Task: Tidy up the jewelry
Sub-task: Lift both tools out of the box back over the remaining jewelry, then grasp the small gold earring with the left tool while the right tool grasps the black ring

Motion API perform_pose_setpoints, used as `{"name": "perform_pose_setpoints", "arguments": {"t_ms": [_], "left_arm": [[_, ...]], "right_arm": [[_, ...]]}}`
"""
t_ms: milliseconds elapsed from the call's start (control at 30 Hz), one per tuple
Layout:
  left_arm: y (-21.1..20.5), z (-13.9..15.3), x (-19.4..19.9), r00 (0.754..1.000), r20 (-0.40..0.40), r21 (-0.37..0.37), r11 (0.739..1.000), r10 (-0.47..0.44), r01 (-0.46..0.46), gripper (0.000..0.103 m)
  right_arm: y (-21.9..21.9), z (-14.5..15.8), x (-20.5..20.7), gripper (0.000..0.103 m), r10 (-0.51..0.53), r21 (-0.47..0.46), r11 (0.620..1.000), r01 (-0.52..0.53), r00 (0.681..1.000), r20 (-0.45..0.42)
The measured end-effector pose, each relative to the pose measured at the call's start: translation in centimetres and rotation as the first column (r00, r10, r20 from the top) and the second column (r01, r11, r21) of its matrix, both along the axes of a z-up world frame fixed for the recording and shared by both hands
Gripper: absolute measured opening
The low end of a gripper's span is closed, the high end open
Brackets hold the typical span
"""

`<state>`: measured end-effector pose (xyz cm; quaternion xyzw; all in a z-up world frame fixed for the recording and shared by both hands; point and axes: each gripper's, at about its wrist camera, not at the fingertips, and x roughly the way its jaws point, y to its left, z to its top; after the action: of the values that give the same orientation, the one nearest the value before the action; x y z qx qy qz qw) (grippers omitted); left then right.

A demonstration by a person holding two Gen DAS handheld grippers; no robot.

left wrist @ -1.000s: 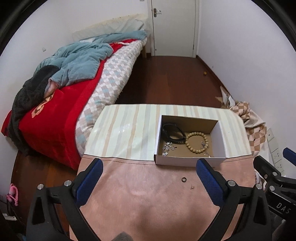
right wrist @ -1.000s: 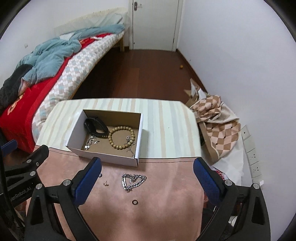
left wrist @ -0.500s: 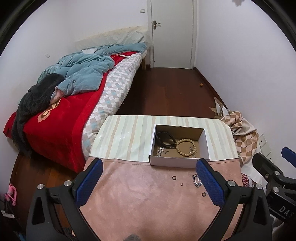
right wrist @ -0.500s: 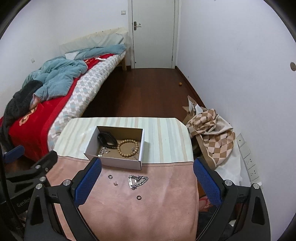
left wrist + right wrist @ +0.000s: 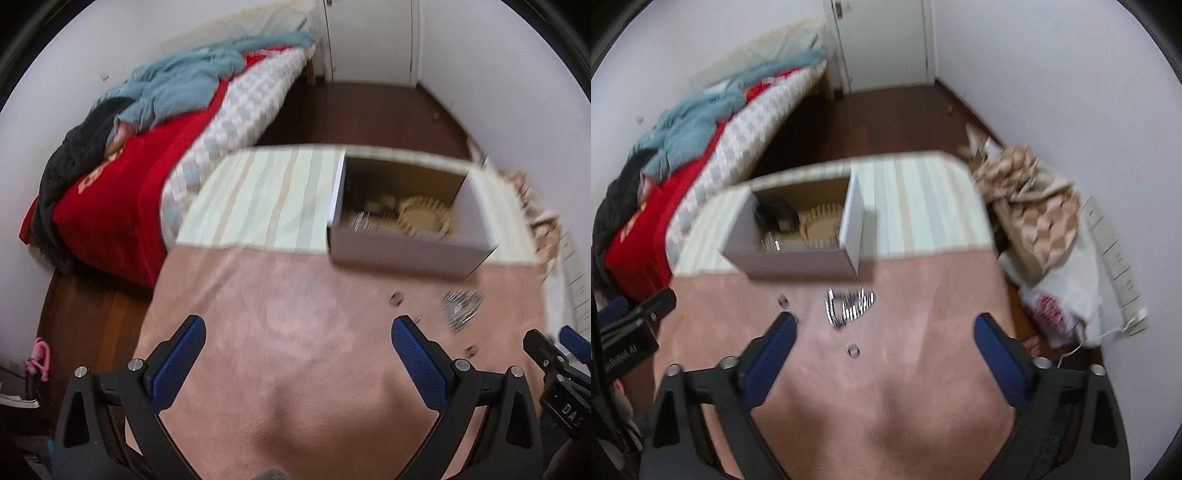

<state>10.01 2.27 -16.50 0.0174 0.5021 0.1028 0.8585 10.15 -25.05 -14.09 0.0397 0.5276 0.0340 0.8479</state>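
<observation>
Both views are smearing with motion blur, so fine detail is getting lost; the contents of the white open-topped cardboard box [image 5: 798, 254] are reading only as a dark band at its ten o'clock corner, one ring of tan wooden beads [image 5: 822, 230] at three o'clock inside it, and a few silvery specks near the front wall whose kind cannot be told; the box's near wall is hiding part of the floor inside. The box is sitting on the pale striped cloth [image 5: 916, 206], touching the edge of the pink suede-like mat [image 5: 905, 387]. On the mat, one heaped silver chain [image 5: 849, 304] is lying just in front of the box; two small dark rings [image 5: 853, 350] are flanking it, one at eight o'clock of the chain, one at six o'clock; a tiny stud is too blurred to confirm.

The right gripper [image 5: 884, 343] is standing released with blue pads apart, having just been narrowing, with nothing pinched between them; the left gripper [image 5: 297, 349] is likewise standing released over bare mat; each gripper's arms are being cut off by the lower frame edge.
</observation>
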Motion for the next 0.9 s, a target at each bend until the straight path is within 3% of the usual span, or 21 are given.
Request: {"name": "perform_pose_setpoints", "arguments": {"t_ms": [67, 167, 300, 400, 533, 833, 900], "left_arm": [[0.2, -2.0, 0.3, 0.999, -0.041, 0.020, 1.000, 0.006, -0.006, 0.103], [0.6, -4.0, 0.7, 0.996, -0.084, 0.034, 0.999, 0.016, -0.013, 0.103], [1.1, -5.5, 1.2, 0.993, -0.112, 0.030, 0.999, 0.021, -0.018, 0.103], [1.0, -6.0, 1.6, 0.992, -0.122, 0.018, 1.000, 0.022, -0.020, 0.103], [0.1, -6.2, 2.0, 0.993, -0.118, -0.015, 1.000, 0.004, -0.006, 0.103], [-4.5, -7.6, 3.5, 0.989, -0.118, -0.141, 0.988, -0.085, 0.068, 0.102], [-5.4, -7.9, 3.7, 0.988, -0.120, -0.141, 0.987, -0.100, 0.083, 0.091]], "right_arm": [[0.4, -3.4, 0.3, 0.068, 0.022, 0.023, 1.000, -0.020, 0.998, -0.055], [1.2, -6.3, 0.5, 0.063, 0.047, 0.036, 0.998, -0.044, 0.996, -0.078], [2.7, -8.3, 0.6, 0.059, 0.073, 0.014, 0.997, -0.072, 0.994, -0.076], [3.8, -9.2, 0.8, 0.047, 0.090, -0.021, 0.996, -0.092, 0.993, -0.072], [4.9, -9.0, 0.4, 0.014, 0.109, -0.092, 0.989, -0.112, 0.994, -0.032], [1.0, -8.1, 0.8, 0.014, -0.006, -0.034, 0.999, 0.005, 1.000, -0.019], [0.2, -7.8, 1.0, 0.014, -0.022, -0.041, 0.999, 0.022, 1.000, -0.014]]}}
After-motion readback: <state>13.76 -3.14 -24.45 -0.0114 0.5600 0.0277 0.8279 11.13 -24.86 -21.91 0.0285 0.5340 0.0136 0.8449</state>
